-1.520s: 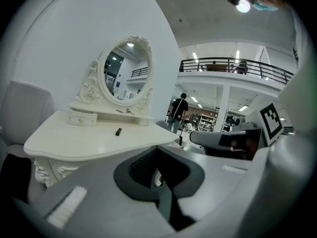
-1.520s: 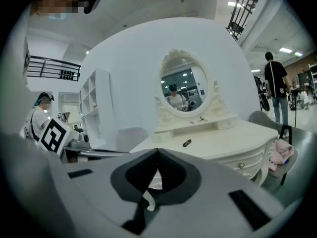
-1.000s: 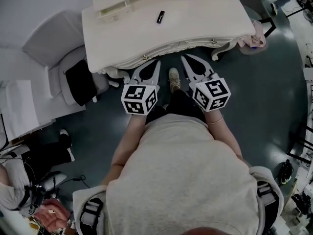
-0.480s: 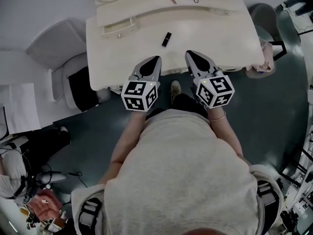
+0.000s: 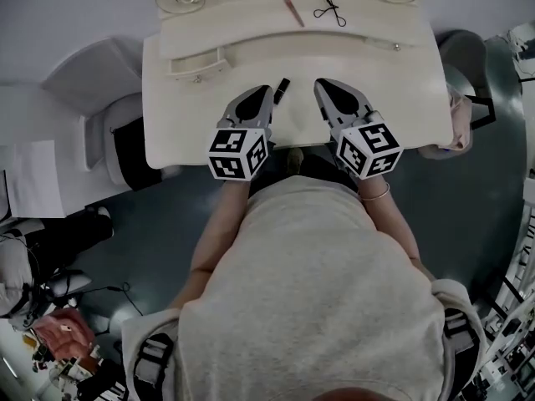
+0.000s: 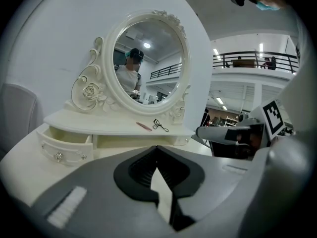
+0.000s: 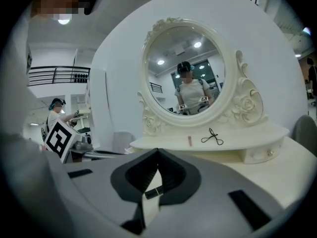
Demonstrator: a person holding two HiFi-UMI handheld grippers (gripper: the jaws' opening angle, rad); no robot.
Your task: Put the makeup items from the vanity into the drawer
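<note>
hand-held grippers (image 5: 264, 92) (image 5: 323, 85) moved over vanity (image 5: 393, 90), both shut

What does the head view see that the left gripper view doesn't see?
Only the head view shows the black lipstick tube lying on the vanity top, and the person's body from above. Only the left gripper view shows the round mirror's glass, with a reflection in it, and a railing far behind. Both show the pink stick, the eyelash curler, the open drawer and the right gripper.
</note>
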